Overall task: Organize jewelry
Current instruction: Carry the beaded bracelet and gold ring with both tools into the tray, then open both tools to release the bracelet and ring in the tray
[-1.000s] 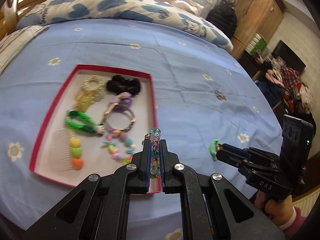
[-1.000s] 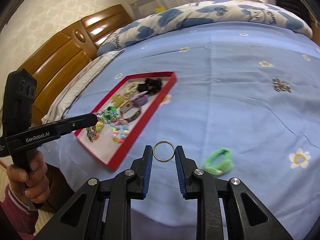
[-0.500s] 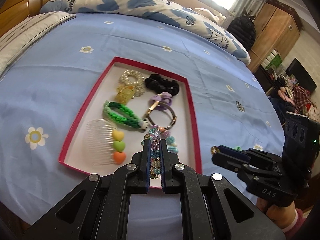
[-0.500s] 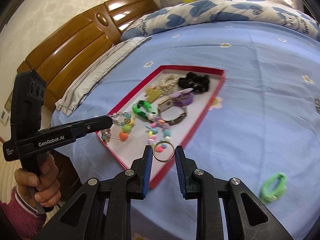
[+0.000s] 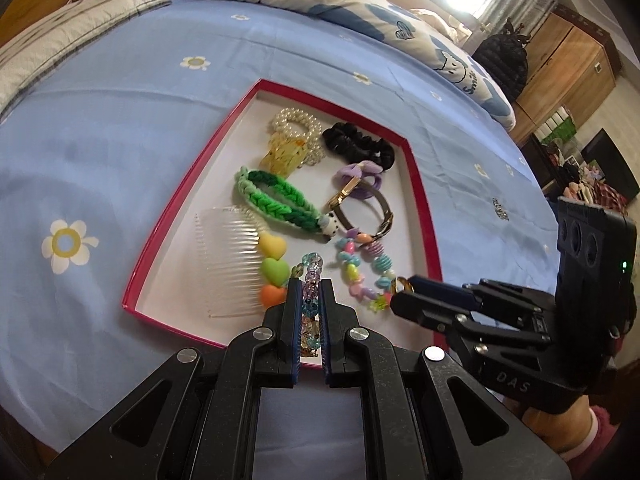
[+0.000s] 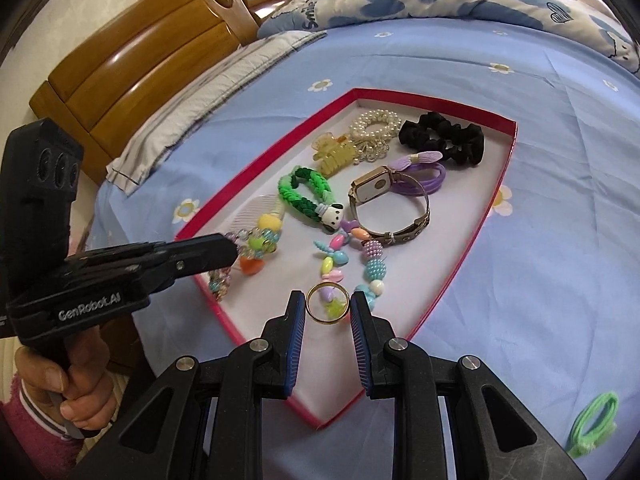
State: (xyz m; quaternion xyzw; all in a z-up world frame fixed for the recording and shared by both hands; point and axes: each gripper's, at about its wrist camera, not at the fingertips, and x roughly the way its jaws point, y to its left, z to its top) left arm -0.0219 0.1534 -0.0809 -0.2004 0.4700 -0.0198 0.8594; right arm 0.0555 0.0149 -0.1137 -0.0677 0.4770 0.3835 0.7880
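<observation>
A red-rimmed white tray (image 5: 182, 196) (image 6: 498, 190) lies on the blue bedsheet and holds several hair and jewelry pieces. My left gripper (image 5: 310, 286) is shut on a glass bead bracelet (image 5: 311, 280) and holds it above the tray's near edge; the bracelet also shows in the right wrist view (image 6: 256, 240). My right gripper (image 6: 327, 304) is shut on a gold ring (image 6: 327, 304) and holds it above the tray's near corner, over a pastel bead bracelet (image 6: 372, 268). The ring also shows in the left wrist view (image 5: 401, 285).
In the tray lie a clear comb (image 5: 228, 256), a green braided band (image 5: 280, 200), a watch (image 6: 380, 192), a black scrunchie (image 6: 444, 138) and a pearl band (image 6: 376, 120). A green hair tie (image 6: 594, 416) lies on the sheet to the right. Pillows and a wooden headboard (image 6: 140, 52) stand behind.
Both grippers have moved toward the tray with their pieces. The bead bracelet and the gold ring now hang over the tray's near part. The green hair tie stays on the sheet.
</observation>
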